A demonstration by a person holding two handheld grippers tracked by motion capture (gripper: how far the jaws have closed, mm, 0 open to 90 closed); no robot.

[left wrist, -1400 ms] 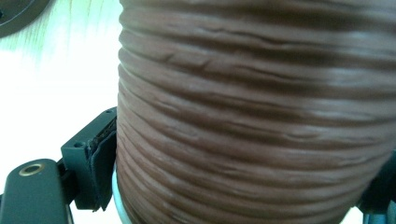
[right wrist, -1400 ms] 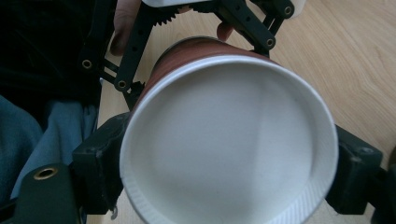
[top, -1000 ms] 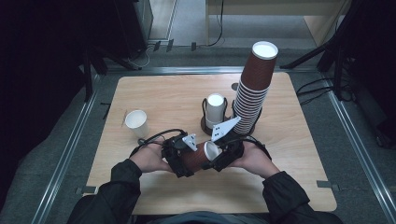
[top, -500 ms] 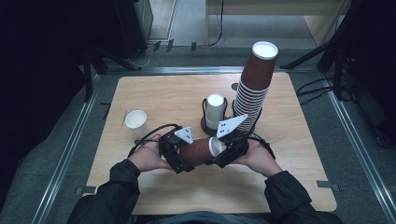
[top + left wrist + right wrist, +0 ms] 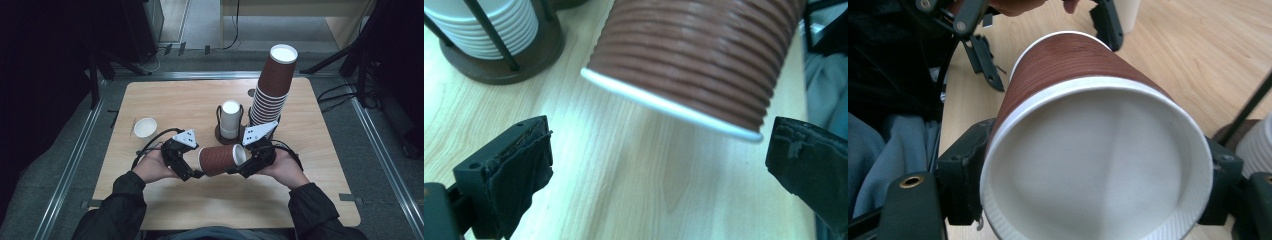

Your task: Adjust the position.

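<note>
Above the near part of the wooden table [image 5: 165,100], a brown ribbed paper cup [image 5: 220,159] lies level, clamped by the right gripper [image 5: 239,169]. Since a second ago, the left gripper [image 5: 194,173] has just opened and released its rim.

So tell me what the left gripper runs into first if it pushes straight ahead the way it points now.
Most likely the brown ribbed paper cup, held sideways in the right gripper. The left gripper has its jaws open, and the cup's base end lies just ahead between them, above the wooden table. How near is hard to judge.
</note>
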